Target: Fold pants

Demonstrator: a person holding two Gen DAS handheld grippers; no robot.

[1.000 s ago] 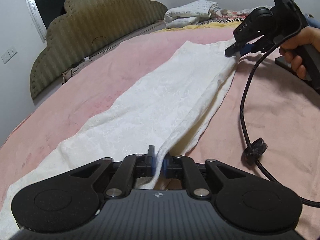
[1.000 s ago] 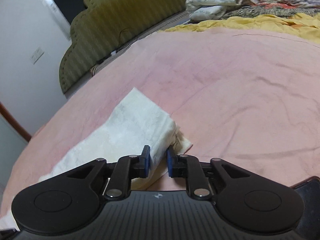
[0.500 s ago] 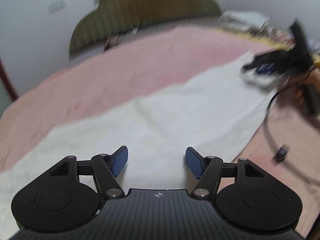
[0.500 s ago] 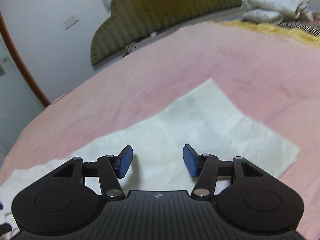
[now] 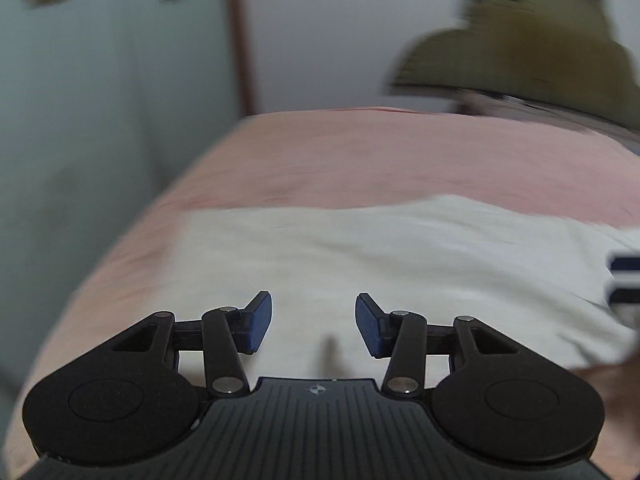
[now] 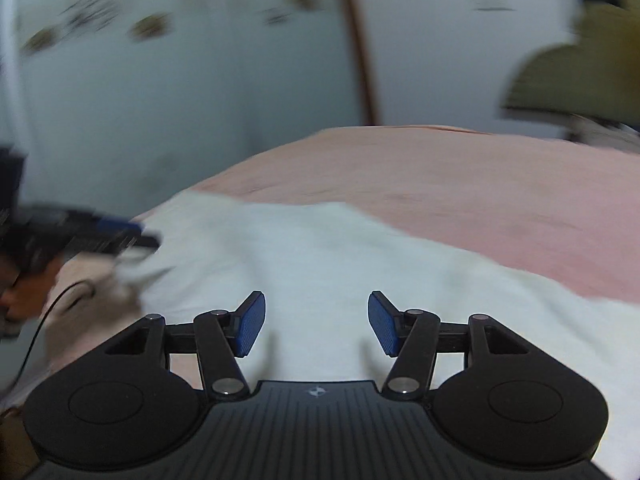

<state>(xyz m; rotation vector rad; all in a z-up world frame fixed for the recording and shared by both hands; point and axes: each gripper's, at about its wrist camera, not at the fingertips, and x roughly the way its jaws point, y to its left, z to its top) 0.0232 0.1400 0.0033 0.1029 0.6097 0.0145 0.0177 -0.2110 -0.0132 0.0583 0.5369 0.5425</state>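
Now the white pants [image 5: 400,264] lie flat on the pink bed [image 5: 400,152], stretched long from side to side in front of both tongs. The left tongs [image 5: 314,322] and right tongs [image 6: 316,322] are wide open, holding nothing, right above the cloth.

One pair of white pants [image 5: 400,264] lies on one bed [image 5: 360,152] with a pink cover. Two grippers show: the left gripper [image 5: 314,326] and the right gripper [image 6: 317,326], each with two blue pads on parted jaws. One olive headboard [image 5: 520,52] stands at two o'clock. One brown vertical strip [image 6: 360,48] marks the wall at twelve o'clock.
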